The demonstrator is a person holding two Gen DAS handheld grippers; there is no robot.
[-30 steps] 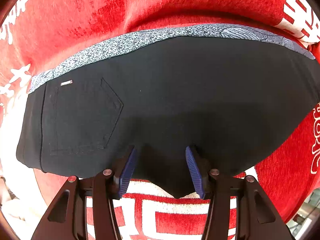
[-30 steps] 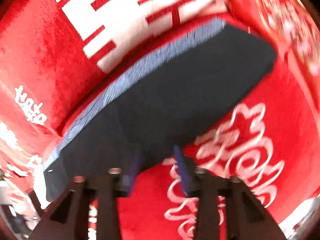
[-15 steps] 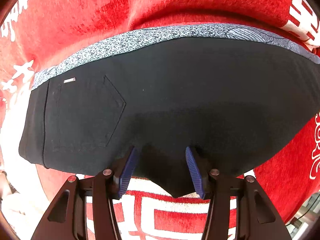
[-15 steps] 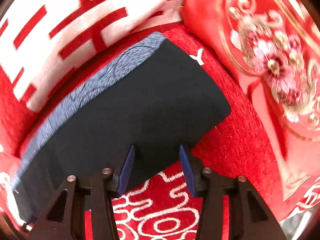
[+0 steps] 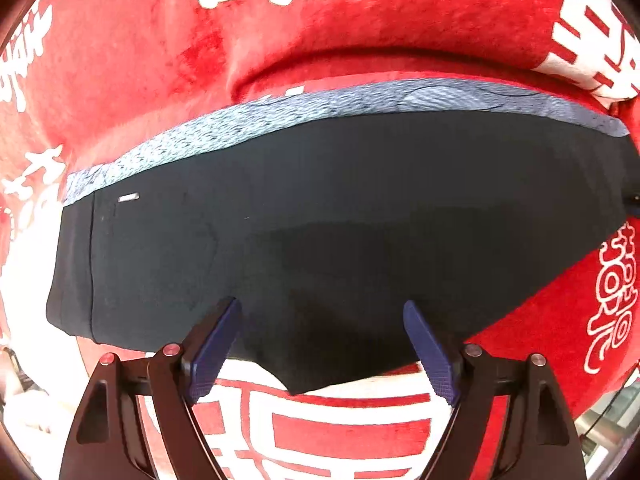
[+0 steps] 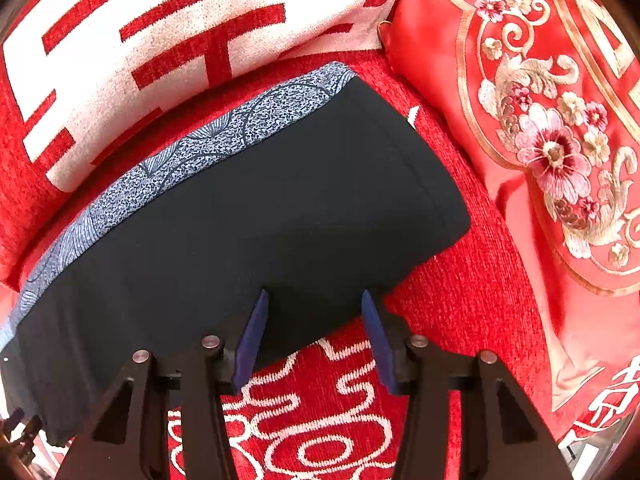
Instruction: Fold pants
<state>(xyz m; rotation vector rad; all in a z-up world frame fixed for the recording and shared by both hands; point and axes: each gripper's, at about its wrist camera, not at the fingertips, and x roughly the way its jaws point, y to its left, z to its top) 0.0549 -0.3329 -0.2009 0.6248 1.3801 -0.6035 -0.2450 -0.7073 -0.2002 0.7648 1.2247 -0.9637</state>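
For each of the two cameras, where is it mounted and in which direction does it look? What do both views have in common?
Left wrist: sits on the left tongs, looks forward and down over the pocket end of the black pants; both blue pads, open, show.
Right wrist: sits on the right tongs, looks over the pants' other end toward an embroidered cushion; both pads, open, show.
Shared: the same folded pants with the patterned blue-grey band, lying on the red and white cover.
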